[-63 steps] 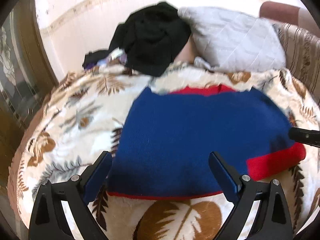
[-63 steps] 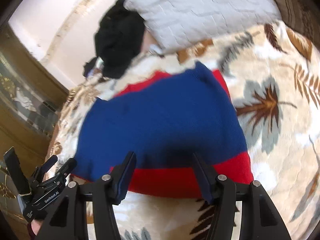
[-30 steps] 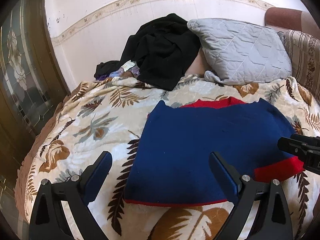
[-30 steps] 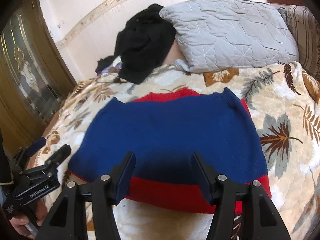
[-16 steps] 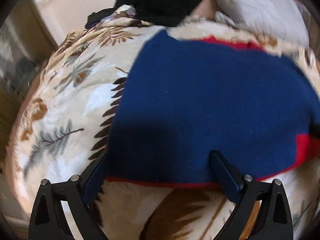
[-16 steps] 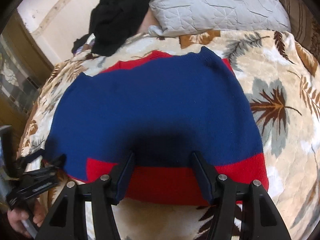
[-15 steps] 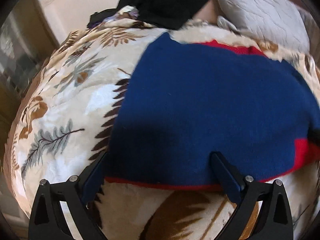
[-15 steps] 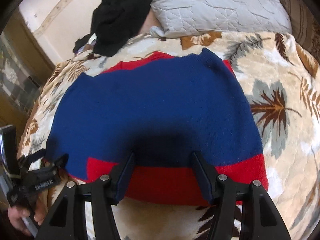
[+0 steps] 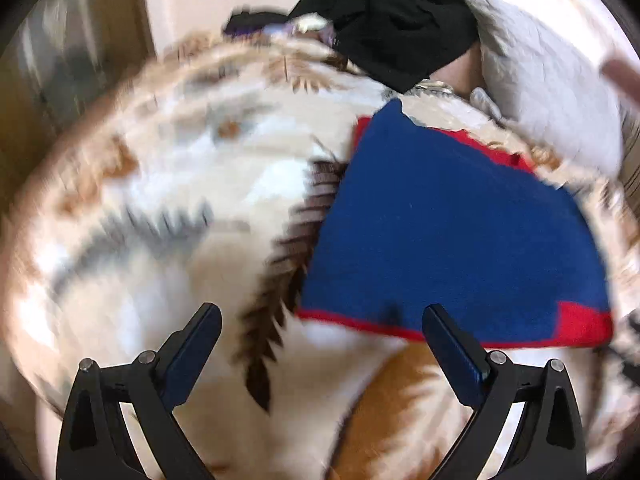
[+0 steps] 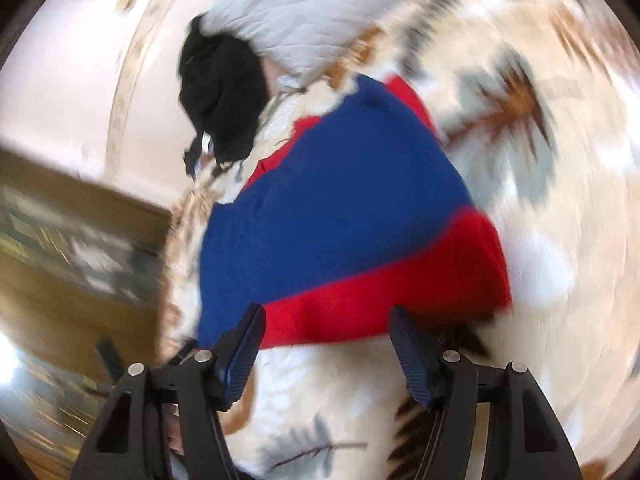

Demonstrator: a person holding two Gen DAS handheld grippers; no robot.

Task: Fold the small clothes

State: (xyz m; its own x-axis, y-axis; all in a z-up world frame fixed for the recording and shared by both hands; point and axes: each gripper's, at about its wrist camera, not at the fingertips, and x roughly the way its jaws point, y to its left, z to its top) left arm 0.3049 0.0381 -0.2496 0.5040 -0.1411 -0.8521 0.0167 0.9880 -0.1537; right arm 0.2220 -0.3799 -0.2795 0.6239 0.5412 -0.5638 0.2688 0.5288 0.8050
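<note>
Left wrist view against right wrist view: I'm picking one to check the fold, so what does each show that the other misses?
Only the left wrist view shows the sweater's narrow red hem edge and the open left gripper. Only the right wrist view shows the wooden door and the right gripper, jaws opening, nothing between them. Both show the blue-and-red sweater, leaf-print blanket, grey pillow and black clothes.

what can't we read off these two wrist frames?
- Left wrist view: leaf-print blanket smeared by motion blur; pattern edges unreadable.
- Left wrist view: blue and red sweater: its right end runs into the fisheye rim.
- Right wrist view: sweater's near hem sits partly behind the right tongs, which are opening; contact unclear.
- Both views: what lies under the black clothes is covered.
</note>
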